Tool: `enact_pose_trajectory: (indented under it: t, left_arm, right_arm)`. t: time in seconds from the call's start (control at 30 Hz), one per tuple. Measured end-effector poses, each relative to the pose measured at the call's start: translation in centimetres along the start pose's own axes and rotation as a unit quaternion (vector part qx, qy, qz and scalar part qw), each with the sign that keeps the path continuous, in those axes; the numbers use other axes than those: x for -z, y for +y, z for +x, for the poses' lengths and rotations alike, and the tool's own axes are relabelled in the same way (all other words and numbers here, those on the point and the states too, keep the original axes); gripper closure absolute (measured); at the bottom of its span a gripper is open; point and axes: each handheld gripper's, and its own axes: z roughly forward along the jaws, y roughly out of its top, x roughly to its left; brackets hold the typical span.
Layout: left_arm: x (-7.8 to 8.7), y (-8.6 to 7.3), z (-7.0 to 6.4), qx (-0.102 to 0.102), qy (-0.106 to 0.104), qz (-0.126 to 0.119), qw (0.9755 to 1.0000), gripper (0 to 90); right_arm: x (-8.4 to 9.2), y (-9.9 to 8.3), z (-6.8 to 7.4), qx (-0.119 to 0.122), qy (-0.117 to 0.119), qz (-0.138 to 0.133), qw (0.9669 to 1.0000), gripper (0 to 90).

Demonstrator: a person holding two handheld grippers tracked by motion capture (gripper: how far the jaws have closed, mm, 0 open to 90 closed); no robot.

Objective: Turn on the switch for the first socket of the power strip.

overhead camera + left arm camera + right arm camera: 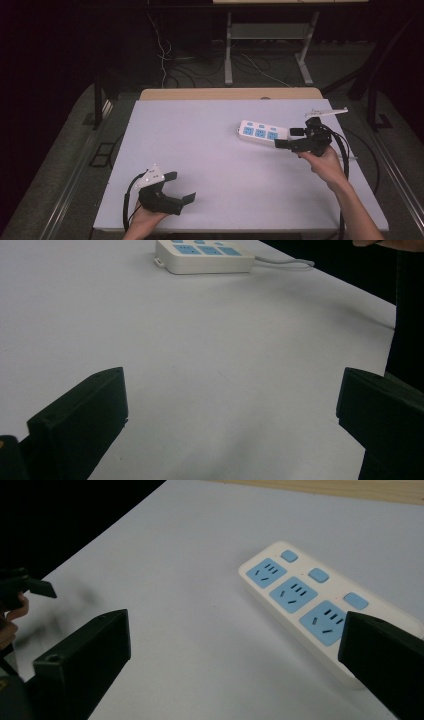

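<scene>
At the table's [210, 165] near edge, toward its near left corner, the left gripper [181, 187] rests in the person's left hand [145, 217], its jaws spread wide with only bare white table between them; a grey three-cornered plate [151, 177] sits on top of it and a black cable [127, 200] loops behind. In the left gripper view the jaws stand far apart over the table, and the power strip [205, 255] lies well beyond them.

Farther off, near the right edge, the right hand [327, 162] holds the right gripper [286, 138], jaws spread and pinching nothing. Its jaw tips lie just beside the right end of the power strip, whether touching cannot be told. The strip is white with three blue sockets [295, 594] and three small blue switches [318, 574], lying flat and aslant in the far right part of the table.
</scene>
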Motion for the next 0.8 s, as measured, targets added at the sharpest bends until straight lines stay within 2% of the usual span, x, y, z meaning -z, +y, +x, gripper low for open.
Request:
enact_pose_trajectory:
  t: [0.13, 0.47, 0.67, 0.77, 0.8]
  left_arm:
    - [0.0, 0.0, 0.0, 0.000, 0.000, 0.001, 1.0000, 0.0]
    - [-0.1, 0.0, -0.1, 0.001, -0.002, 0.002, 1.0000, 0.0]
    - [-0.1, 0.0, -0.1, 0.001, -0.001, 0.004, 1.0000, 0.0]
    - [-0.1, 0.0, -0.1, 0.000, 0.000, 0.005, 1.0000, 0.0]
    - [-0.1, 0.0, -0.1, 0.000, -0.001, 0.005, 1.0000, 0.0]
  right_arm:
    - [0.6, -0.9, 0.6, 0.009, 0.006, -0.003, 0.9999, 0.2]
    - [1.7, -3.2, 1.3, 0.012, 0.014, -0.008, 0.9998, 0.2]
    - [1.9, -4.6, 1.7, 0.012, 0.016, -0.009, 0.9998, 0.2]
    - [1.6, -6.2, 2.0, 0.014, 0.013, -0.006, 0.9998, 0.2]
    - [1.6, -6.2, 2.0, 0.014, 0.013, -0.006, 0.9998, 0.2]
